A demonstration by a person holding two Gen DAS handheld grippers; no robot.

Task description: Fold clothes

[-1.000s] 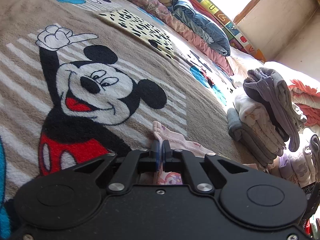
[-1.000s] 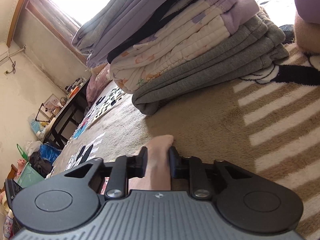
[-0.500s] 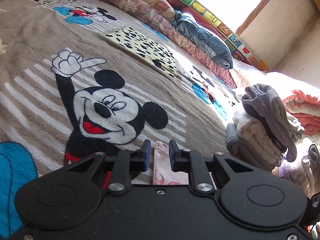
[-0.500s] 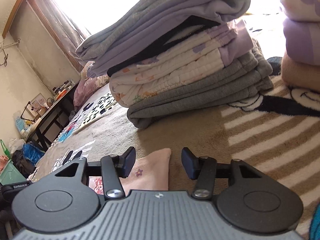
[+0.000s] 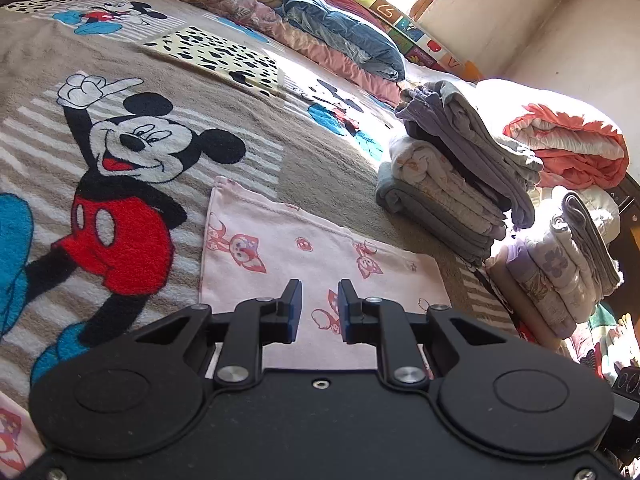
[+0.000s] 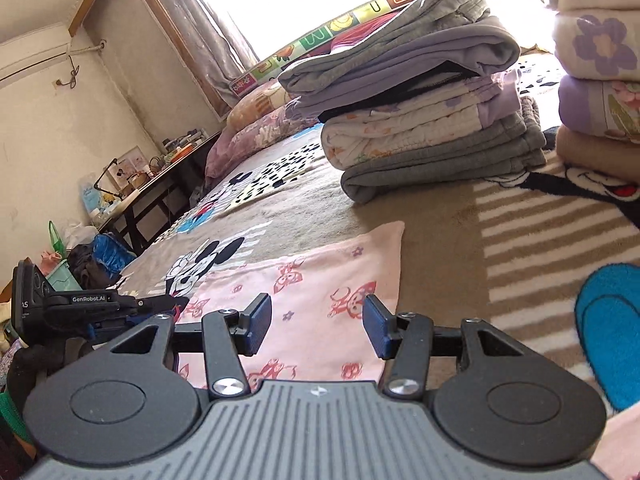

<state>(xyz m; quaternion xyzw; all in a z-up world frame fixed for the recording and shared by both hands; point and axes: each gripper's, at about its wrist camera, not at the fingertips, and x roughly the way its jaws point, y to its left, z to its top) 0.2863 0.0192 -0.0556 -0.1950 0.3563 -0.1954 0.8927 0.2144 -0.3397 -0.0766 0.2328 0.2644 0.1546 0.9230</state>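
Pink garment (image 5: 312,248): lay flat on blanket (image 5: 320,164), near folded stack (image 5: 452,184). Left gripper (image 5: 319,306), right gripper (image 6: 316,322): spread, empty, above it. Step judged: between folds; next, regrip an edge.

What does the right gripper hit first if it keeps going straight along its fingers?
Likely the pink printed garment lying flat on the blanket: the right gripper, open and empty, tilts down at it. The folded stack lies farther off.
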